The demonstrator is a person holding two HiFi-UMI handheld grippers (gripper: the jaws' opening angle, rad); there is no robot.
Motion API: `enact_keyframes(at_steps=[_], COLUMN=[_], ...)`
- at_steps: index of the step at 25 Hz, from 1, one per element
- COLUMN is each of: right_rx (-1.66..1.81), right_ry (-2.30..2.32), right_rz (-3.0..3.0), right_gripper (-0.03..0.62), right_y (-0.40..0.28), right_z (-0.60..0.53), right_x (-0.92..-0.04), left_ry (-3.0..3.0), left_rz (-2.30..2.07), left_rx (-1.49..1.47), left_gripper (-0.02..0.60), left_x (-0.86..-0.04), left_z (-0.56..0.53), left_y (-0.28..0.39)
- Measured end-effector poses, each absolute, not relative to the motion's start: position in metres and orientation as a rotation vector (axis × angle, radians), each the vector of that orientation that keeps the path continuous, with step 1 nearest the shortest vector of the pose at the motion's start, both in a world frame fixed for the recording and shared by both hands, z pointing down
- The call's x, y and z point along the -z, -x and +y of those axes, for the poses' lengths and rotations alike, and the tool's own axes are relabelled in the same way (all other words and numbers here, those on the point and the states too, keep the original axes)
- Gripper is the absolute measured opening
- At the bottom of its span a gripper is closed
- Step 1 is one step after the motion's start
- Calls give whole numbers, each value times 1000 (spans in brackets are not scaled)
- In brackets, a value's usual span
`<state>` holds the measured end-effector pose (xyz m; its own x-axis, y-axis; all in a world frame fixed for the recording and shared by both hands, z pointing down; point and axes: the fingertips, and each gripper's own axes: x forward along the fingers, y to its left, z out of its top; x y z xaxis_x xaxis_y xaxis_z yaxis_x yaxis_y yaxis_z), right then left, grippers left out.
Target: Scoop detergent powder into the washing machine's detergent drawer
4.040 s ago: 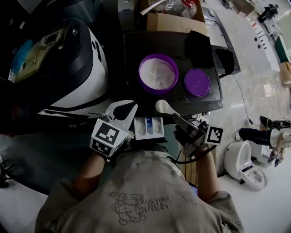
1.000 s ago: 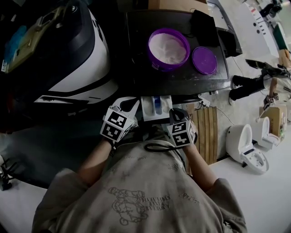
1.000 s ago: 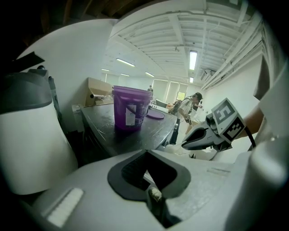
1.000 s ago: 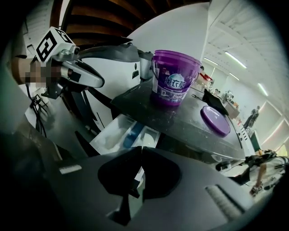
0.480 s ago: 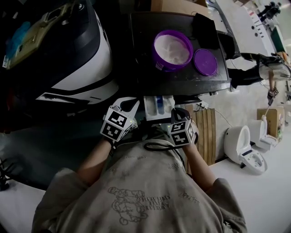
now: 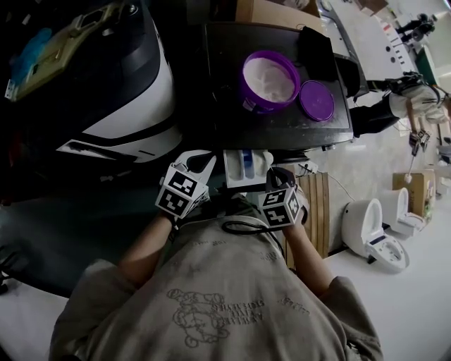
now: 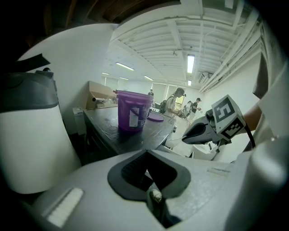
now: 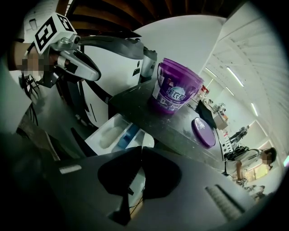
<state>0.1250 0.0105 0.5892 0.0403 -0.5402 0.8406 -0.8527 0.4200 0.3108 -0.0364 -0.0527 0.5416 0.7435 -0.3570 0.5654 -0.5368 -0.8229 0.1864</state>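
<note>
The white detergent drawer stands pulled out of the washing machine, with a blue insert in its middle. My right gripper is shut on the white scoop, whose bowl lies at the drawer's right compartment. My left gripper hangs just left of the drawer, shut with nothing between its pads. The purple powder tub stands open on the dark tabletop beyond the drawer. Its purple lid lies flat to its right.
A cardboard box sits behind the tub. A wooden slatted board and a white floor appliance lie to my right. A person stands past the table's right edge.
Since four seconds ago my right gripper has drawn back and down, bringing the scoop to the drawer's right side. Over the last second both grippers have hardly moved.
</note>
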Motion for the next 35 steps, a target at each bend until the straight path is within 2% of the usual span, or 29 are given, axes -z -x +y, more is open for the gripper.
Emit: enact_keyframes(at_steps=[22, 35], right_rx=[-301, -473], right_ry=[-1215, -1251], right_rz=[-1614, -1678], right_gripper=[31, 31], right_y=[-121, -126], right_z=[3, 5], right_x=[-580, -580], left_ry=[-2585, -2589], left_rz=[-734, -735], left_rx=[-718, -720], left_gripper=[0, 0], left_x=[-545, -545], left_z=[-57, -55], left_y=[46, 45])
